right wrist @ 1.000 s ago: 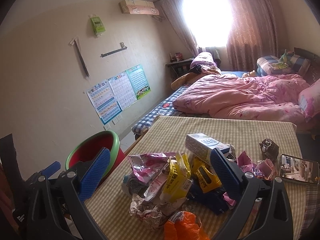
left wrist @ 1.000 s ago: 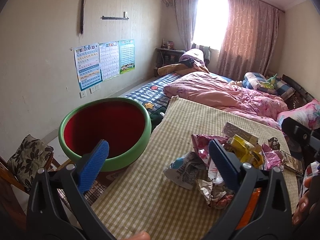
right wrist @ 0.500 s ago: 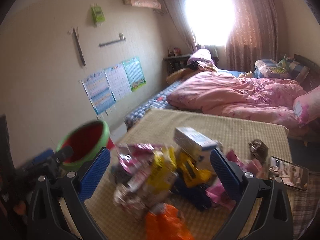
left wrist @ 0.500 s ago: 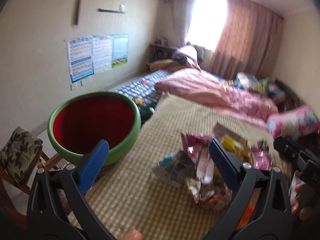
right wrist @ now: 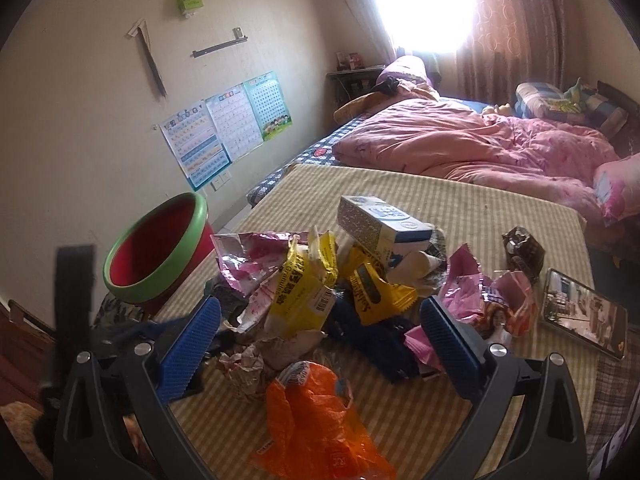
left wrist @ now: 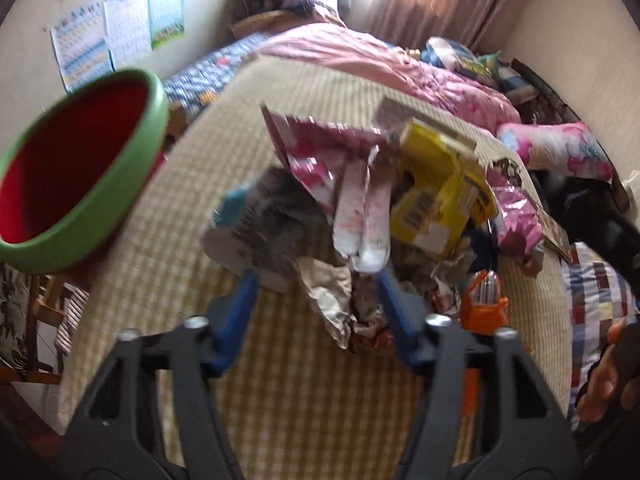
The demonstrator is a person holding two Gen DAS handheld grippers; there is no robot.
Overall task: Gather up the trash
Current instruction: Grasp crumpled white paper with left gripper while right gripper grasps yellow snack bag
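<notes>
A pile of trash lies on the checked table (right wrist: 460,208): pink wrappers (left wrist: 320,156), yellow packets (right wrist: 300,292), a white and blue carton (right wrist: 380,222), crumpled paper (left wrist: 332,300) and an orange bag (right wrist: 316,412). My left gripper (left wrist: 316,300) is open, low over the near edge of the pile, its blue fingers (left wrist: 236,312) either side of the crumpled paper. My right gripper (right wrist: 316,348) is open, above the orange bag and the pile. The red bin with a green rim (left wrist: 76,176) stands left of the table and also shows in the right wrist view (right wrist: 160,256).
A phone (right wrist: 584,316) and a dark wrapper (right wrist: 522,248) lie on the table's right side. A bed with pink quilt (right wrist: 472,140) is beyond. A cushioned chair (left wrist: 16,312) stands under the bin at the left.
My left gripper has dropped and moved forward into the near edge of the pile. My right gripper has shifted slightly; both stay open.
</notes>
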